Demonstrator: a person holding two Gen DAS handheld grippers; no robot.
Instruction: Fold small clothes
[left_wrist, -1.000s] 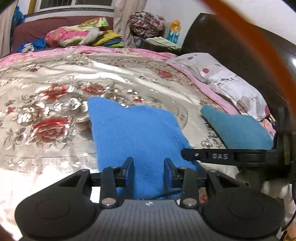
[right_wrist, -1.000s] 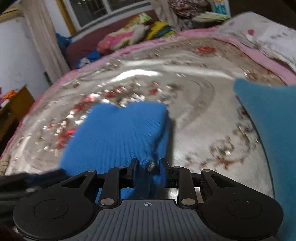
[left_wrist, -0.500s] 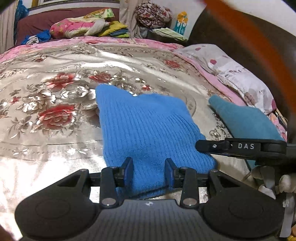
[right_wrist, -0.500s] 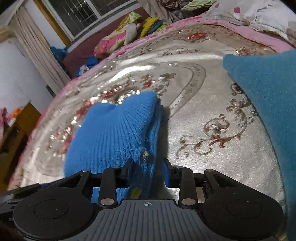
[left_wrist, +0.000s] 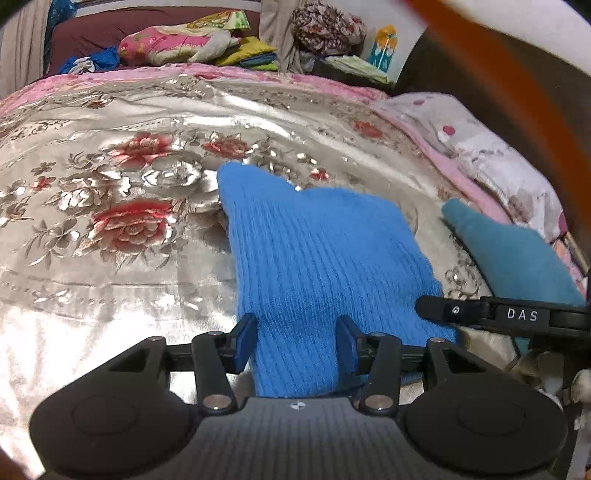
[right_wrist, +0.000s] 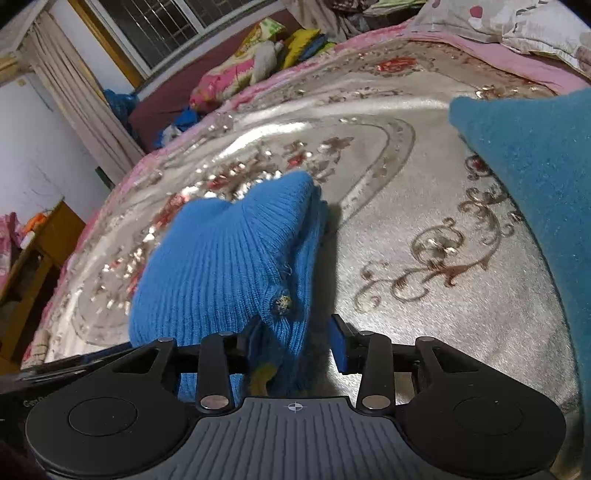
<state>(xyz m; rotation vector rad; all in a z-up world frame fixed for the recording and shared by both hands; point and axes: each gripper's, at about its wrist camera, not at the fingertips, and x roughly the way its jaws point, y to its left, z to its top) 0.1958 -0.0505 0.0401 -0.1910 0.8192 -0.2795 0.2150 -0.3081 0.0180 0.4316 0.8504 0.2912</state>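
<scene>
A bright blue ribbed knit garment (left_wrist: 314, 258) lies folded on the silvery floral bedspread (left_wrist: 110, 221). Its near edge runs between the jaws of my left gripper (left_wrist: 295, 332), which are opening; the pads stand just off the cloth. In the right wrist view the same garment (right_wrist: 229, 266) shows a small button (right_wrist: 282, 304) near its front corner. That corner sits inside my right gripper (right_wrist: 295, 332), whose jaws are opening too, with a clear gap at the right pad. One black finger of the right gripper (left_wrist: 480, 314) reaches in from the right in the left wrist view.
A teal folded garment (left_wrist: 517, 254) lies to the right, close by (right_wrist: 535, 166). A spotted pillow (left_wrist: 498, 155) and dark headboard (left_wrist: 461, 74) lie beyond it. Piled bedding (left_wrist: 184, 48) lines the far side. A wooden table (right_wrist: 48, 240) stands off the bed's left edge.
Both grippers' jaws have spread wider around the blue garment's near edge. The right gripper's right pad has come off the cloth. The garment has settled flat on the bedspread.
</scene>
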